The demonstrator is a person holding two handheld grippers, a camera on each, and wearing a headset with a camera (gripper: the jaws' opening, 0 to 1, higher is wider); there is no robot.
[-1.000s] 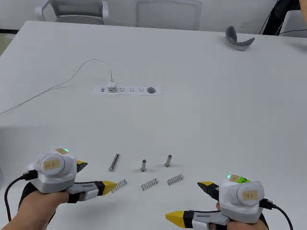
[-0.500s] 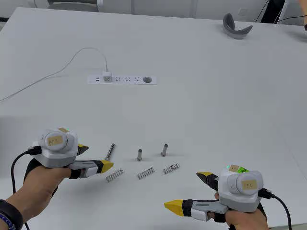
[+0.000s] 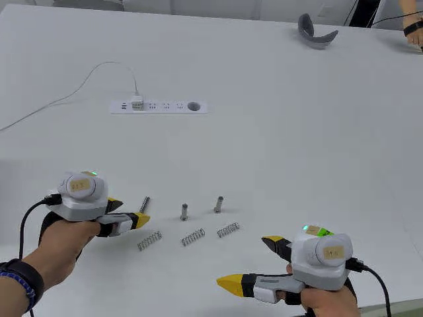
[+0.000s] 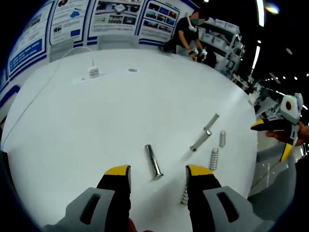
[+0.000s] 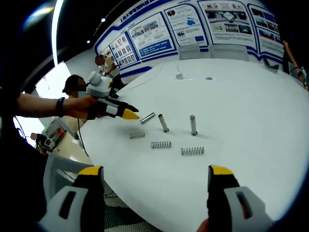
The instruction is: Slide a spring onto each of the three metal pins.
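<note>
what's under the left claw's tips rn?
The leftmost pin, lying flat on the table. In the head view the left claw covers its near end. The left gripper view shows that end between the open jaws, touching neither.

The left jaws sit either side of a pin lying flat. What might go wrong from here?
1. The leftmost short metal pin lies flat between the open jaws of the left gripper; being round, it may roll or skid away as they close.
2. The nearest small coiled wire spring lies close beside one jaw and might get nudged or pinched too.
3. The two other metal pins seem to stand on end; a sweeping jaw could topple them.
</note>
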